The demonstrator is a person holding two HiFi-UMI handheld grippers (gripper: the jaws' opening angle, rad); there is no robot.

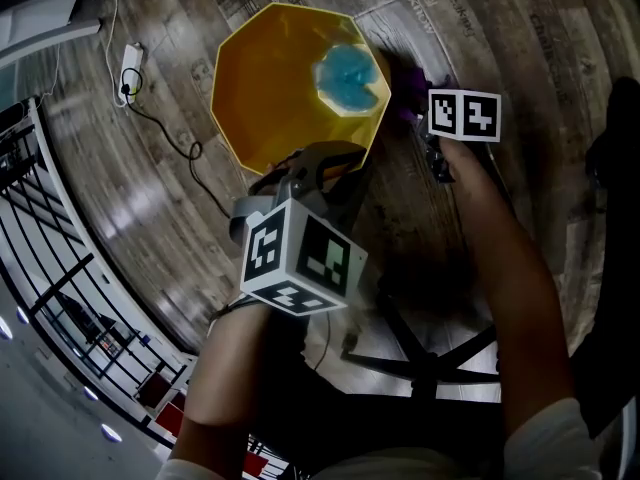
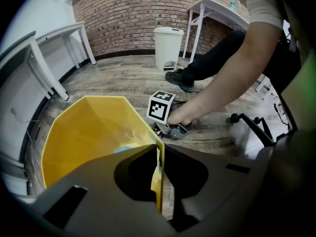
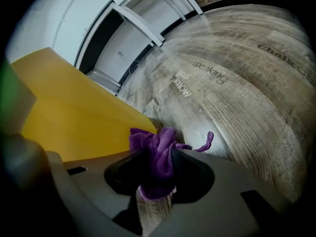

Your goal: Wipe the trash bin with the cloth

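Observation:
A yellow octagonal trash bin (image 1: 285,78) stands open on the wood floor, with a blue patch at its bottom (image 1: 348,76). My left gripper (image 2: 159,169) is shut on the near rim of the yellow bin (image 2: 84,137), one jaw inside and one outside. My right gripper (image 3: 158,169) is shut on a bunched purple cloth (image 3: 157,154), low beside the bin's yellow outer wall (image 3: 69,117). In the head view the purple cloth (image 1: 412,86) shows at the bin's right side, just past the right gripper's marker cube (image 1: 464,115).
A white pedal bin (image 2: 168,47) and white desks (image 2: 217,11) stand by the brick wall. A black chair base (image 1: 430,353) lies near the person's legs. A white power strip (image 1: 130,68) with a black cable lies on the floor left of the bin.

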